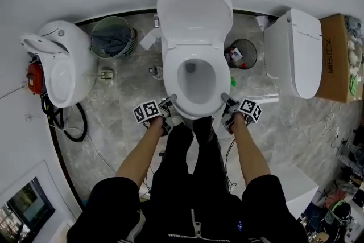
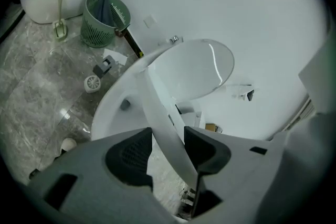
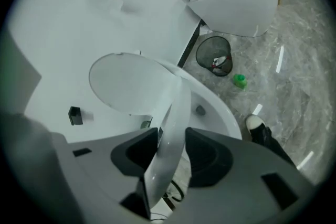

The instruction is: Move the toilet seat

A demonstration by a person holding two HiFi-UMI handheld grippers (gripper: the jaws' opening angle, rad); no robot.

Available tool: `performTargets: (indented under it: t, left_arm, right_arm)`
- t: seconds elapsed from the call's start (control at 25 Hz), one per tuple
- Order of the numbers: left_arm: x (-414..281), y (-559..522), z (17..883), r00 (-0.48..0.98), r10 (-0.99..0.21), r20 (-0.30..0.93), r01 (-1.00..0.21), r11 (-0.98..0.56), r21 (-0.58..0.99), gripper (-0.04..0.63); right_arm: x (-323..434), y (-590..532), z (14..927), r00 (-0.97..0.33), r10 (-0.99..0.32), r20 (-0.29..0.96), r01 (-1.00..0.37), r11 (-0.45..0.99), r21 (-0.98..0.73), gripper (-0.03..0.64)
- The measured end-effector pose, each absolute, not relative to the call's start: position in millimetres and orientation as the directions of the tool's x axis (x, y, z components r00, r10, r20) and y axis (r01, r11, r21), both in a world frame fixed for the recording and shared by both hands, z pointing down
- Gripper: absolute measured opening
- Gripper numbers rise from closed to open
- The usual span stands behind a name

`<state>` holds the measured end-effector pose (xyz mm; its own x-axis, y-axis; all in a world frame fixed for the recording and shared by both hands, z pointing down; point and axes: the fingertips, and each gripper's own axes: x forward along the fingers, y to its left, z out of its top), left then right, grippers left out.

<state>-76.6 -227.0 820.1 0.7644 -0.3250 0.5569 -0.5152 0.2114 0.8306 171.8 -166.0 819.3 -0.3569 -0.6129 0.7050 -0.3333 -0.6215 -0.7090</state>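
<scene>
Seat (image 1: 196,114): stood tilted above bowl (image 2: 111,110); left gripper (image 1: 169,103) and right gripper (image 1: 226,101) clamped its front rim, one each side, for level lifting.

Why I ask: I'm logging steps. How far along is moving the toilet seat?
Done: the lid stands up against the wall, and the left claw and right claw are each clamped on the toilet seat near its front. In hand: the seat is tilted up off the bowl rim. Left: probably swinging it up to the lid, then letting go.
</scene>
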Motion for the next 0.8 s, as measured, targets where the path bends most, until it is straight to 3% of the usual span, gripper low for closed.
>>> performTargets:
  t: [0.24,0.64,0.8]
  left_arm:
    - [-66,-279,773,0.752,-0.436,0.494,-0.425,0.252,0.869,0.21]
    - [-50,-367,719,0.637,-0.624,0.452,-0.284,0.355,0.891,0.221]
    - [-45,-401,706,0.598,-0.679,0.425,-0.231,0.362,0.903,0.225]
  right_arm:
    - [186,-218,770,-0.357,-0.737,0.574,-0.154,-0.56,-0.814,0.172]
    - [207,-304,713,-0.337,-0.839,0.426,0.104,-0.483,-0.869,0.183]
    - [212,-343,702,-0.33,-0.862,0.384,0.146,-0.449,-0.881,0.193]
